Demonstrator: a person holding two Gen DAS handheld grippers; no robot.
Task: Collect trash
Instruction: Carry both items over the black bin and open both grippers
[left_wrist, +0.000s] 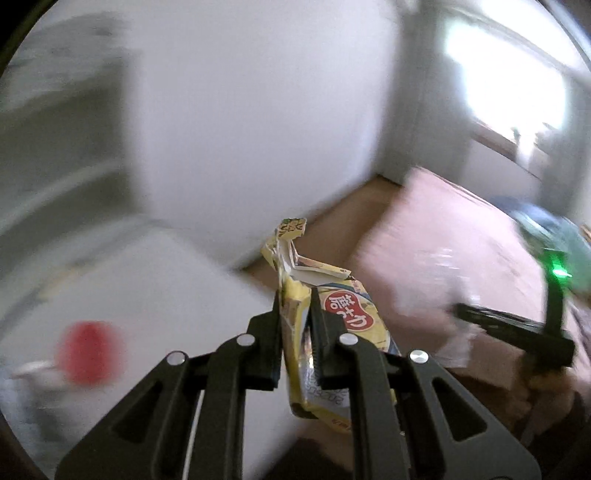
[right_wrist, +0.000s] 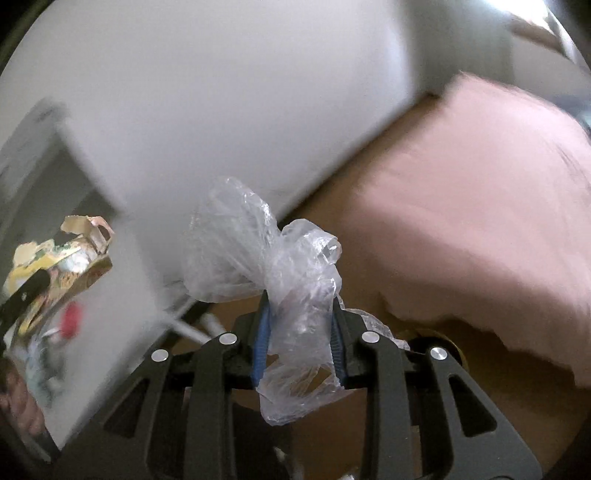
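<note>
My left gripper (left_wrist: 295, 295) is shut on a torn yellow cardboard snack box (left_wrist: 332, 314) with a red label, held up in the air. The same yellow box (right_wrist: 55, 258) shows at the left edge of the right wrist view, clamped in black fingers. My right gripper (right_wrist: 299, 299) is shut on a crumpled clear plastic bag (right_wrist: 266, 258), which bulges above its blue pads (right_wrist: 262, 332) and hangs below them. In the left wrist view the right gripper (left_wrist: 509, 325) appears at the right with a green light, its fingertips blurred.
A white wall (left_wrist: 240, 110) fills the background, meeting a brown wood floor (left_wrist: 354, 221). A pink rug (right_wrist: 461, 203) covers the floor to the right. A blurred white surface with a red object (left_wrist: 88, 350) lies lower left. A bright window (left_wrist: 509, 81) is upper right.
</note>
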